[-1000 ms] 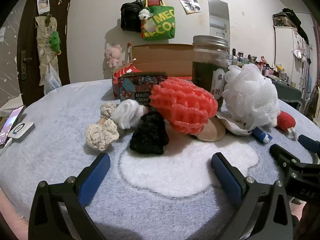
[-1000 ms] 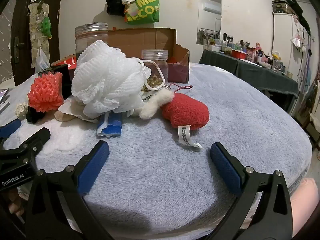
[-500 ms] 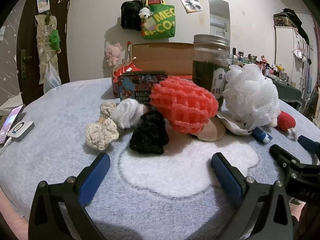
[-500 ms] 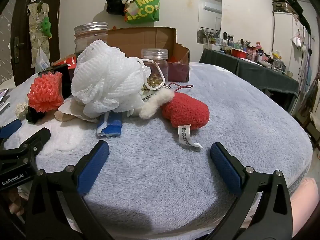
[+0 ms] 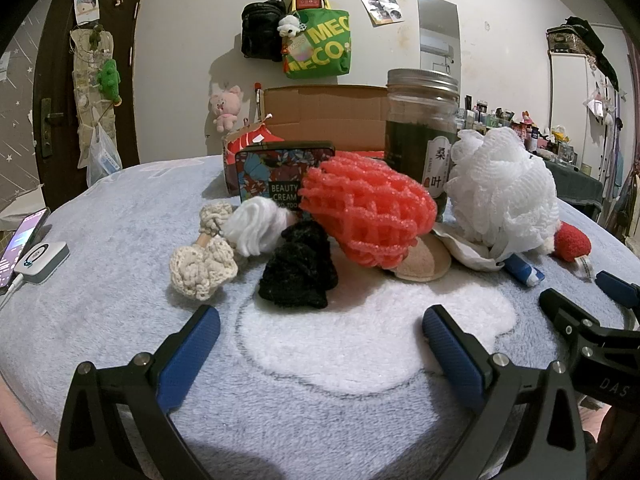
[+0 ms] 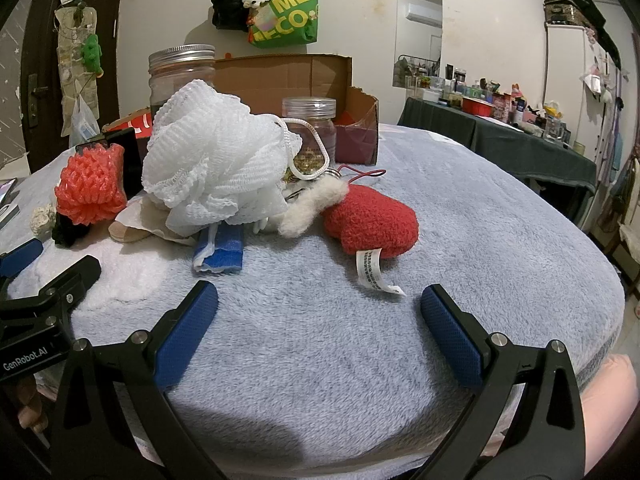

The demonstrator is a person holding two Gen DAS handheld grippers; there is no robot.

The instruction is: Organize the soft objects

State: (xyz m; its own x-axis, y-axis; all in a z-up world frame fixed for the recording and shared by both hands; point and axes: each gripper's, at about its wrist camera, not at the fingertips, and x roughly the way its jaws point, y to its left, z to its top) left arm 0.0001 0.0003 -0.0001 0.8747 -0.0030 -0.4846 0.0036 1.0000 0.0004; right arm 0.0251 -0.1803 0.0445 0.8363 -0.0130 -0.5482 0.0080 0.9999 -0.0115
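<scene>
Left gripper (image 5: 320, 328): jaws spread wide, holding nothing, low over the grey fleece blanket (image 5: 120, 248), facing the black knitted piece (image 5: 298, 266).
Right gripper (image 6: 320, 304): jaws likewise wide apart and empty, facing the red plush mitten (image 6: 370, 222).
Pile: cream crochet piece (image 5: 202, 266), white yarn tuft (image 5: 256, 226), black piece and coral foam net (image 5: 368, 212) crowd together; the white mesh pouf (image 6: 216, 160) leans on the mitten's white cuff, with a blue packet (image 6: 222, 246) under its edge.
Hard items behind: tall jar (image 5: 420, 128), small jar (image 6: 310, 128), tin (image 5: 280, 178), cardboard box (image 6: 288, 80).
Handling: all probably light and squashy; fibres may snag on neighbours.
Hold: pinch the mitten across its plump body, not the tag; take the black piece through its middle.
</scene>
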